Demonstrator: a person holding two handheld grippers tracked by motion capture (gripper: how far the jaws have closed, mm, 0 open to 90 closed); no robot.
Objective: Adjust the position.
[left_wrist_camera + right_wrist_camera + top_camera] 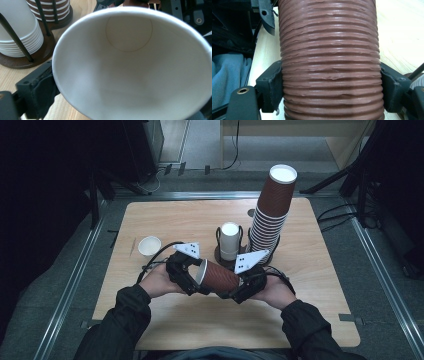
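Observation:
A brown ribbed paper cup (220, 276) lies on its side in the air between my two grippers, over the front middle of the wooden table (165, 320). My left gripper (192, 275) holds it at the rim. In the left gripper view the cup's white inside (130, 70) faces the camera, and one padded finger (40, 87) presses the rim's outside. My right gripper (240, 287) is shut on the cup's body. In the right gripper view both pads (270, 87) squeeze the ribbed wall (329, 62).
A tall leaning stack of brown cups (272, 215) stands behind my right hand. Next to it a wire holder (25, 62) carries a stack of white cups (230, 240). A single small white cup (149, 245) stands at the left.

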